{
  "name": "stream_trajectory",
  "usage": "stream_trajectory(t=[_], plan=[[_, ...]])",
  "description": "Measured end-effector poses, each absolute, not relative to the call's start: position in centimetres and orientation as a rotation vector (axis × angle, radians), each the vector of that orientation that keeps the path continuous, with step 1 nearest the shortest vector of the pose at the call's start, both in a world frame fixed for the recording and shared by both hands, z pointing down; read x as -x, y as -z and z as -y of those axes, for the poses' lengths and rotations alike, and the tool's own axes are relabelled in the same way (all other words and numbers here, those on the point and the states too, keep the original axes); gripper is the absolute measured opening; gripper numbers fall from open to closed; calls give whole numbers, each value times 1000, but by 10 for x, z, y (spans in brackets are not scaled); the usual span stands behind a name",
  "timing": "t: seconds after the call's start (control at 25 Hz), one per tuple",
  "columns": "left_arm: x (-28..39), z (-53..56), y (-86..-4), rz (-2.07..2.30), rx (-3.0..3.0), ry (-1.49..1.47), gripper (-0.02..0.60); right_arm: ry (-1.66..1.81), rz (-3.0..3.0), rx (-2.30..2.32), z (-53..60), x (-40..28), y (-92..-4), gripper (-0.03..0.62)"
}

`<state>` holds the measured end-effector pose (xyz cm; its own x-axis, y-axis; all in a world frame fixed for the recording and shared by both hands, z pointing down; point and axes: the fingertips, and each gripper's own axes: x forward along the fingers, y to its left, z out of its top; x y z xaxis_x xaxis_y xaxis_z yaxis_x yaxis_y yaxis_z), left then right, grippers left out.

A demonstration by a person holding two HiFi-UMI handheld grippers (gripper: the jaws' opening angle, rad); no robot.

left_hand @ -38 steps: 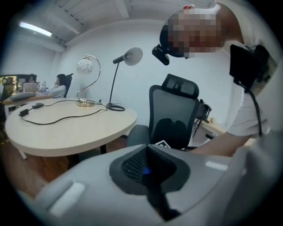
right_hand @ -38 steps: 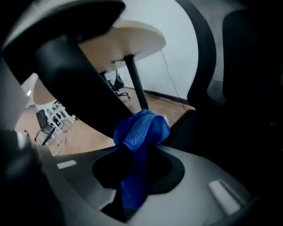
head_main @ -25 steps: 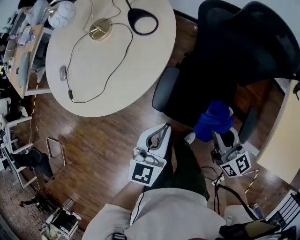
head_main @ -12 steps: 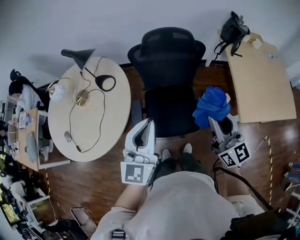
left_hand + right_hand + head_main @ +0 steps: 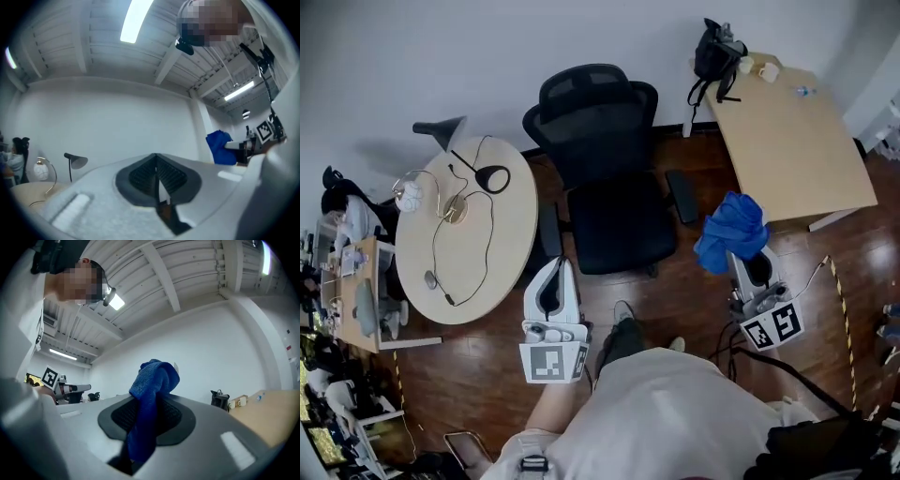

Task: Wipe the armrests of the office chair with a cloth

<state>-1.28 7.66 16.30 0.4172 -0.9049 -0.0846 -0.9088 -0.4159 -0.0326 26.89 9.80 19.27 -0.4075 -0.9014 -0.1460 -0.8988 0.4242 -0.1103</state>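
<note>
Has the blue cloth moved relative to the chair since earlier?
Yes. The blue cloth in the right claw left the office chair and now sits past its armrest, toward the desk.

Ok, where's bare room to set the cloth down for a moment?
Best spot for the cloth: the wooden desk right of the chair, bare everywhere nearer than the black bag and cups at its far corner. The round table is crowded with a lamp and cable; only its strip nearest the chair is free.

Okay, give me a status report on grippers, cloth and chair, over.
Left gripper shut, empty. Right gripper shut on blue cloth, held off the office chair, armrest not touched yet. Nothing seen in the way.
</note>
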Motion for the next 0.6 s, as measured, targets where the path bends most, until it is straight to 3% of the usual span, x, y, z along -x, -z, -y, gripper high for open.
stream_trajectory(t=[0.4,0.6], plan=[[-19,-164,-223,-1635,2629,-54,0,-31,-2507,1518,-179,-277,-247,87],[9,-81,-270,-1691,2623,-41,0,-5,-2542,1466,-86,-244,-292,87]])
